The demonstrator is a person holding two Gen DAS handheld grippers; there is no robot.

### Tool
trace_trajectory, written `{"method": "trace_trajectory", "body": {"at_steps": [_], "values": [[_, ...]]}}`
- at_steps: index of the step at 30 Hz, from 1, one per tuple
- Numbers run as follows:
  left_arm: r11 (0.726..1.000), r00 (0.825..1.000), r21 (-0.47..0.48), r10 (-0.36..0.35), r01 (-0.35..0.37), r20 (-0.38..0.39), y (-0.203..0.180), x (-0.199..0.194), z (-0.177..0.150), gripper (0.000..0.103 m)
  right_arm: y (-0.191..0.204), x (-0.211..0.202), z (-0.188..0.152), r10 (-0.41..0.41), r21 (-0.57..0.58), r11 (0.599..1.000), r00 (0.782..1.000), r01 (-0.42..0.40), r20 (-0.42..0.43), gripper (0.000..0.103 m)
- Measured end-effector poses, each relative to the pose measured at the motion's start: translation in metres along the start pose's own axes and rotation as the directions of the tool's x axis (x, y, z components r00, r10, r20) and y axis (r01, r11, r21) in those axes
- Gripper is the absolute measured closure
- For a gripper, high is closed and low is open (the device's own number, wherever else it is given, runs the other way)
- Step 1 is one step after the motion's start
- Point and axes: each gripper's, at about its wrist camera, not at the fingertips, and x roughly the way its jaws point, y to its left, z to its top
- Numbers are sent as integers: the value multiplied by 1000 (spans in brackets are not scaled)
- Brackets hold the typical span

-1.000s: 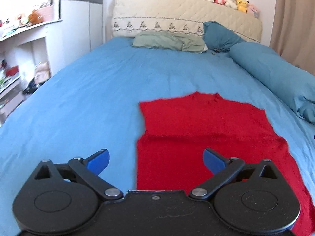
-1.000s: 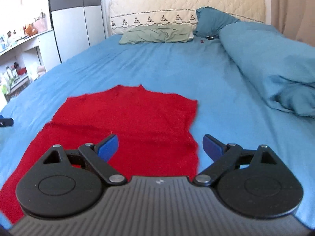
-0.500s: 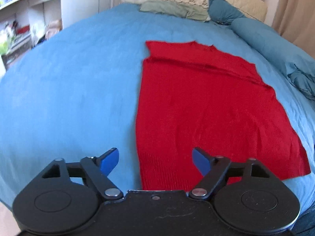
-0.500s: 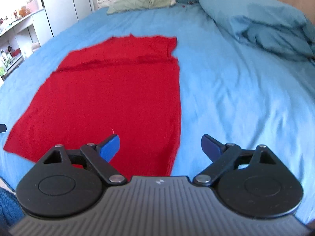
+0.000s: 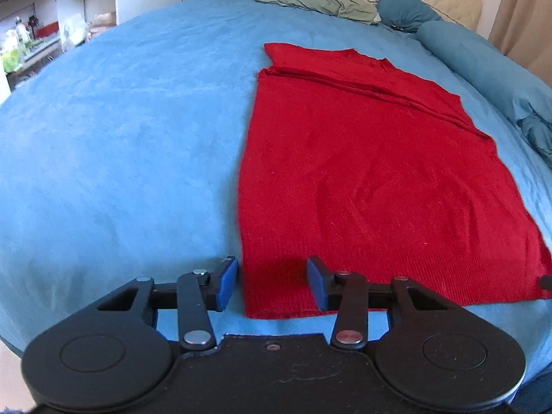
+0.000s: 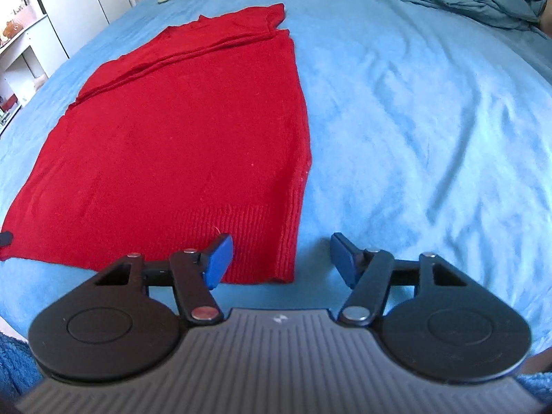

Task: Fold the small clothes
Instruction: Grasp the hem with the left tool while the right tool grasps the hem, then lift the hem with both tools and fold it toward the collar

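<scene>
Now the left tool (image 5: 272,281) hangs over the near left corner of the red knit top (image 5: 372,179), jaws closing with the hem between them, not yet pinched. Flat on the blue bed (image 5: 120,138), the top's near right corner sits between the right tool's (image 6: 279,258) closing, still-wide jaws.

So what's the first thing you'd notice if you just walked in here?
The bright red knitted top lying flat in the middle of the blue bed. Next, the two grippers at its near hem: the left gripper over its left corner and the right gripper over its right, jaws closing, neither pinching it yet.
</scene>
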Motion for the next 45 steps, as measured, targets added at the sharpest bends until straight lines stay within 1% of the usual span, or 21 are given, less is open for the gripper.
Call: {"method": "trace_trajectory", "body": {"at_steps": [2,3,4,5,6,8,12,14,18,21,26,28,31,32,35,36,37,39,41,43,45], "values": [[1000,1000,20,-2,2,-11,-2,2,0,56,3,0,-1,7,-14,1000,1000,-7,5,45],[999,1000,32,6,-5,-12,-4,3,-1,57,5,0,-1,9,-19,1000,1000,-9,6,50],[999,1000,41,8,-8,-12,-5,3,-1,60,6,0,-2,13,-22,1000,1000,-12,8,56],[999,1000,40,8,-7,-14,-5,3,-1,66,7,0,-2,16,-24,1000,1000,-15,10,64],[999,1000,33,7,-6,-17,-5,4,-1,70,7,0,-1,17,-24,1000,1000,-17,10,69],[1000,1000,18,4,-4,-30,-2,3,1,93,6,-1,0,20,-19,1000,1000,-20,16,81],[1000,999,7,-1,1,-34,0,-1,4,97,3,-7,6,33,-14,999,999,-32,32,82],[1000,1000,-7,1,-1,-21,-1,-8,9,98,0,-13,12,51,-5,999,997,-51,51,82],[1000,998,-21,-9,11,70,-5,-35,32,98,-4,-35,36,113,31,993,986,-117,119,83],[999,989,-33,-7,12,149,-8,-49,66,98,-1,-49,70,149,24,987,971,-156,188,83],[997,963,-70,33,-14,267,-18,-38,163,98,6,-46,161,207,45,972,936,-229,285,83],[997,948,-71,54,-33,314,-25,-23,207,98,14,-35,204,212,28,972,925,-232,316,83],[995,930,-70,97,-78,355,-34,6,260,98,25,-5,267,194,11,978,919,-210,342,83],[993,923,-70,117,-98,367,-39,23,280,98,28,12,291,181,8,981,922,-195,343,83],[989,918,-77,148,-129,368,-46,77,320,98,34,65,341,125,13,990,934,-137,336,83],[989,913,-76,146,-127,380,-49,96,330,98,37,90,356,98,20,994,940,-110,326,83],[988,916,-73,156,-139,370,-53,121,342,98,39,111,364,79,28,995,947,-92,313,83],[985,922,-75,173,-157,347,-58,159,352,98,42,155,376,36,37,998,960,-48,278,83],[983,937,-85,182,-164,299,-60,201,358,98,43,197,382,-5,41,999,969,-5,246,83],[978,941,-85,207,-191,266,-60,236,359,98,41,227,383,-27,30,999,973,21,230,83],[974,945,-88,223,-208,241,-57,259,357,98,40,249,386,-37,18,999,973,33,226,83]]}}
